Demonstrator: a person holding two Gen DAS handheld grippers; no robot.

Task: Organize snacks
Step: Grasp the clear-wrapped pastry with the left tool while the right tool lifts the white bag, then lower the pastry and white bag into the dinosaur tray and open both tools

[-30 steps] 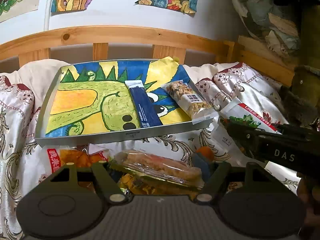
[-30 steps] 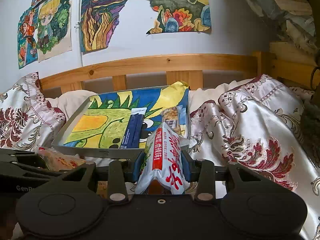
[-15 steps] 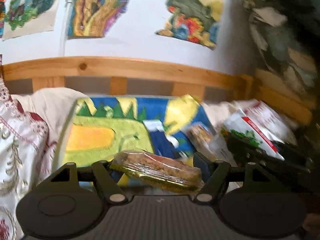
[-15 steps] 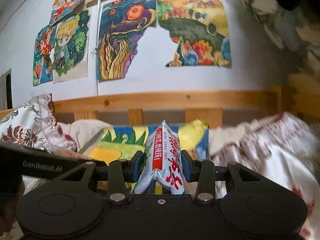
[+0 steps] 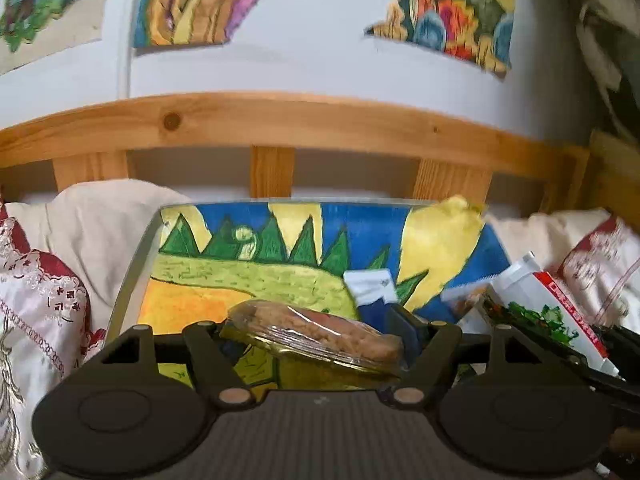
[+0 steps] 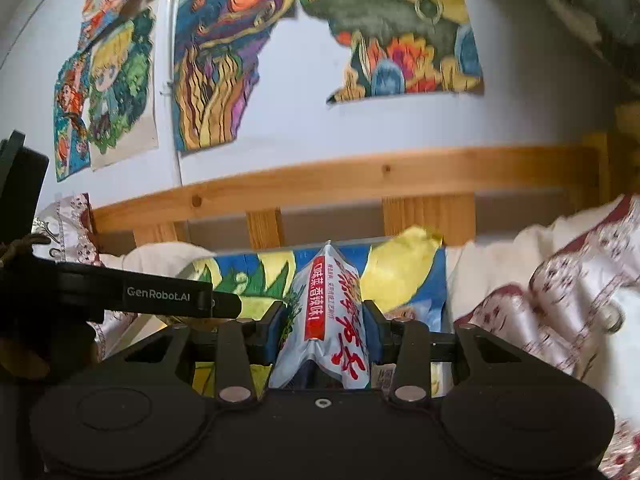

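Note:
My left gripper (image 5: 316, 340) is shut on a clear-wrapped brown cake snack (image 5: 316, 334) and holds it above the near edge of the tray (image 5: 132, 272), which has a painted dinosaur lining. On the tray lie a blue and white bar (image 5: 372, 294) and a nut bar (image 5: 464, 298), both partly hidden. My right gripper (image 6: 324, 332) is shut on a white pouch with red lettering (image 6: 324, 320), held upright before the tray (image 6: 436, 280). The pouch also shows in the left wrist view (image 5: 548, 312), at the right of the tray.
The tray rests on a bed with a patterned satin quilt (image 6: 560, 312) and a cream pillow (image 5: 88, 232). A wooden headboard (image 5: 280, 120) and a wall with paintings (image 6: 224, 64) stand behind. The left gripper's arm (image 6: 160, 296) crosses the right wrist view at left.
Both grippers have risen from the quilt with their snacks and moved forward toward the tray. The packets that lay under the left gripper are out of view.

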